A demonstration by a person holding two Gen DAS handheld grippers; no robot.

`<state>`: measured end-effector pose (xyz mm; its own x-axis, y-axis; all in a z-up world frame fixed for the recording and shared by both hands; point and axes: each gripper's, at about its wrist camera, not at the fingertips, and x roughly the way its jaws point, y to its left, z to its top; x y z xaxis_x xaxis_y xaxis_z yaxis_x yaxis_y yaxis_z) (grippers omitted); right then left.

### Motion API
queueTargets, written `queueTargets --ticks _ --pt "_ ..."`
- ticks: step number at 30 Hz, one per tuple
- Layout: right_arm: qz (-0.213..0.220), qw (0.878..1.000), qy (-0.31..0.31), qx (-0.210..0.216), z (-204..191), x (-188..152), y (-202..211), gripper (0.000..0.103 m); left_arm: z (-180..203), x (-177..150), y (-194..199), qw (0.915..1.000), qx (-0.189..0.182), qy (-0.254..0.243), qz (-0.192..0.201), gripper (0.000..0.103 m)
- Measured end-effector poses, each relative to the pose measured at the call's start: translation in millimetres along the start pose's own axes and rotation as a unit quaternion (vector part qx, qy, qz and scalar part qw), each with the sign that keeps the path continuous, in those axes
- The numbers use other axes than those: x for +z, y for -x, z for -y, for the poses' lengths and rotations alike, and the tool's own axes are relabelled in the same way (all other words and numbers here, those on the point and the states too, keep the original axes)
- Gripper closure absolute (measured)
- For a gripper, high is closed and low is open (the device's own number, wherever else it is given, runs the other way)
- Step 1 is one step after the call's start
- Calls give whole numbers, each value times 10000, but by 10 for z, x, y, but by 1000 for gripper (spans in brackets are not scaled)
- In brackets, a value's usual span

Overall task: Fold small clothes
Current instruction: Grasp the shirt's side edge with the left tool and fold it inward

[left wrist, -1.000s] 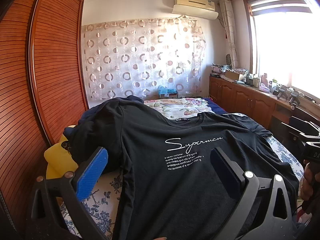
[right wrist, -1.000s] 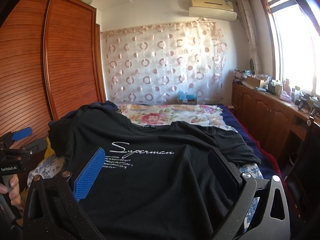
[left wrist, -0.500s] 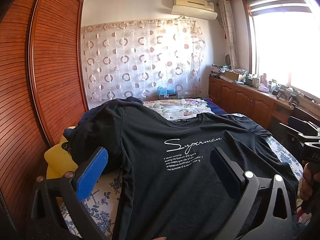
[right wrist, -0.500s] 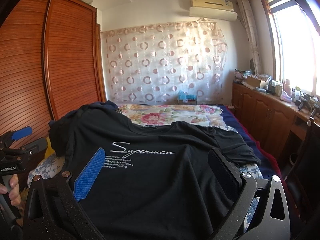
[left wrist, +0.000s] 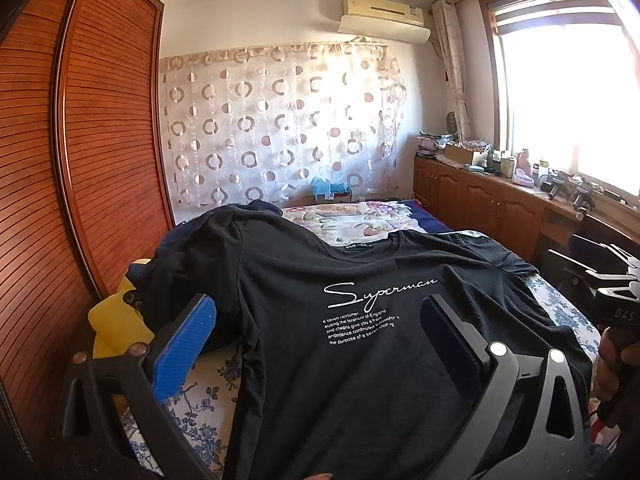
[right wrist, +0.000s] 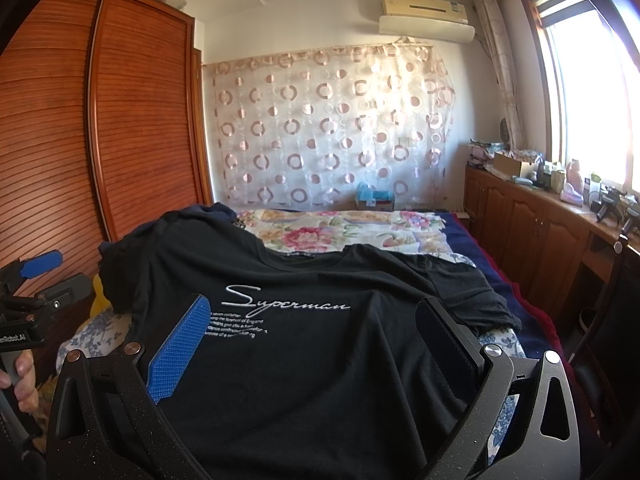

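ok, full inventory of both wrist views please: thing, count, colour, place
black cotton T-shirt with white "Superman" print: 1, black, spread front-up on the bed
floral bedsheet: 1, blue on white, under the shirt
flowered quilt: 1, pink and cream, far half of the bed
yellow soft item: 1, yellow, left bed edge, partly under the shirt sleeve
slatted wooden wardrobe: 1, red-brown, left wall
circle-patterned sheer curtain: 1, white and pink, back wall
wall air conditioner: 1, cream, above the curtain
wooden cabinet run: 1, brown, under the window, cluttered top
left gripper: 1, black with blue pad, open above the shirt
right gripper: 1, same, open above the shirt
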<state>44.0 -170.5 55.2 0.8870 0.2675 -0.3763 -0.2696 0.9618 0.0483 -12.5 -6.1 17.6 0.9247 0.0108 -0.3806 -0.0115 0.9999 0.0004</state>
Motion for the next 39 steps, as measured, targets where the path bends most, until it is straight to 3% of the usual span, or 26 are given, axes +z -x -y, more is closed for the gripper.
queueTargets --ticks 14,30,36,39 --pt "-188 9997 69 152 -153 -32 -219 0 -227 -135 -187 9997 6 82 -247 0" --pt "-803 9941 344 642 -264 -346 -869 0 -1171 -294 -494 9960 150 565 -682 0" --pt "-1024 9914 458 670 -286 -429 -1025 0 -1483 -187 -630 9961 195 538 -678 13" --pt "-1151 9897 482 698 -295 -487 -1097 0 -1606 -107 -736 9960 -8 557 -705 24"
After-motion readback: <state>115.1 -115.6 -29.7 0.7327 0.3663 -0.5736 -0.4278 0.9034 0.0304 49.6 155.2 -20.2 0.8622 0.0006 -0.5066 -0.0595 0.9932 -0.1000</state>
